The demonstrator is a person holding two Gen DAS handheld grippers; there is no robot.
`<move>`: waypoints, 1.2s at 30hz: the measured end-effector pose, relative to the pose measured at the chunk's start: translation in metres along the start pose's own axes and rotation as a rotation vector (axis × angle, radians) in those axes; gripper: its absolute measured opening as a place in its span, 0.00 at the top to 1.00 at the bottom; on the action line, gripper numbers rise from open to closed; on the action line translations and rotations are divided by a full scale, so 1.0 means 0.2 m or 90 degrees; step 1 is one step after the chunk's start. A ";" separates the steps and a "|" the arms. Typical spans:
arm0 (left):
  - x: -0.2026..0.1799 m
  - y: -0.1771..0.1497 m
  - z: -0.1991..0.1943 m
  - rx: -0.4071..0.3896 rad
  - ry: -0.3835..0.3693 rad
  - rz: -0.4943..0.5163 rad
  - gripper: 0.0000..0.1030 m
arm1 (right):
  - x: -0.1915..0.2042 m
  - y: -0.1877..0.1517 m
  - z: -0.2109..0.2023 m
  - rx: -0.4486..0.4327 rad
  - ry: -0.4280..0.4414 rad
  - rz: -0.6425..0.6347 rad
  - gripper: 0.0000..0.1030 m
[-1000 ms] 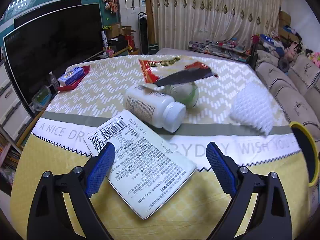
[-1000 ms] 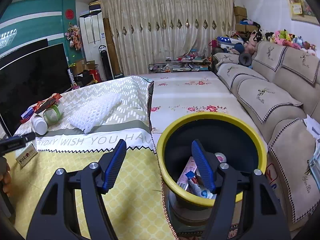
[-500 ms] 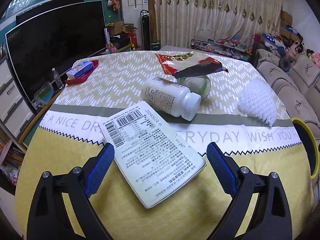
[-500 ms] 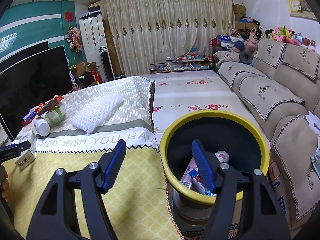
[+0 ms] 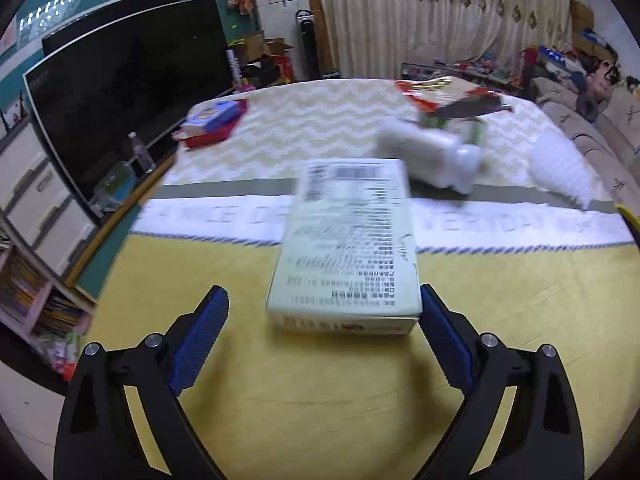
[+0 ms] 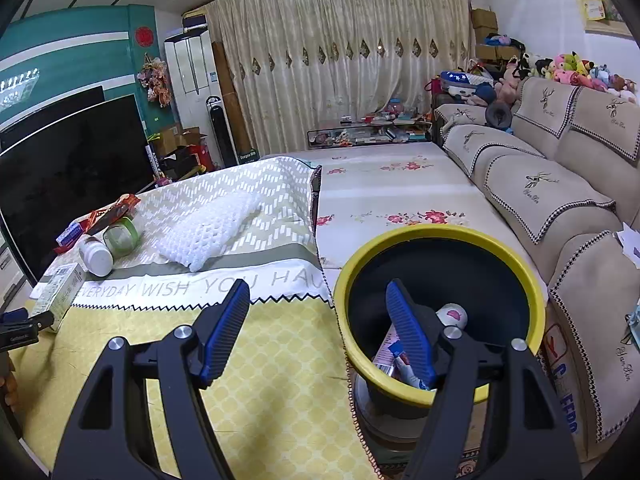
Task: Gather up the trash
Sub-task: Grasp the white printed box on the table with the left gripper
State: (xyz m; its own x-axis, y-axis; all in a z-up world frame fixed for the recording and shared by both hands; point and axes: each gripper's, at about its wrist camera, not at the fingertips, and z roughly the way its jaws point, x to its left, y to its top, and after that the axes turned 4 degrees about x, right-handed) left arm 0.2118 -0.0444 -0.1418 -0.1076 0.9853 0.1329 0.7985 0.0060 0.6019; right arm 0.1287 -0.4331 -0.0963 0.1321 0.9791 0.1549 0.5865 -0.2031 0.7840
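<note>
On the yellow cloth (image 5: pixel 520 312), the left gripper (image 5: pixel 324 316) gapes wide beside the box (image 5: pixel 348 240), probably lining up; the right gripper (image 6: pixel 316 320) hangs empty and open by the bin (image 6: pixel 532 280).

A home living room: a sofa (image 6: pixel 540 184) with soft toys (image 6: pixel 572 70) along its back, curtains (image 6: pixel 348 60) beyond the sofa, a television (image 6: pixel 68 152) opposite it.
</note>
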 end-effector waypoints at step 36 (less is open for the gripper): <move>-0.04 0.26 0.22 0.020 -0.081 0.130 0.26 | 0.10 0.03 -0.01 0.005 0.005 -0.016 0.34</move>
State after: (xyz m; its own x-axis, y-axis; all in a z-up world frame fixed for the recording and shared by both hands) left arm 0.2808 -0.0443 -0.1463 0.1320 0.9800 0.1487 0.8139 -0.1928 0.5481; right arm 0.1324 -0.4155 -0.0878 0.1110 0.9838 0.1406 0.5964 -0.1791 0.7824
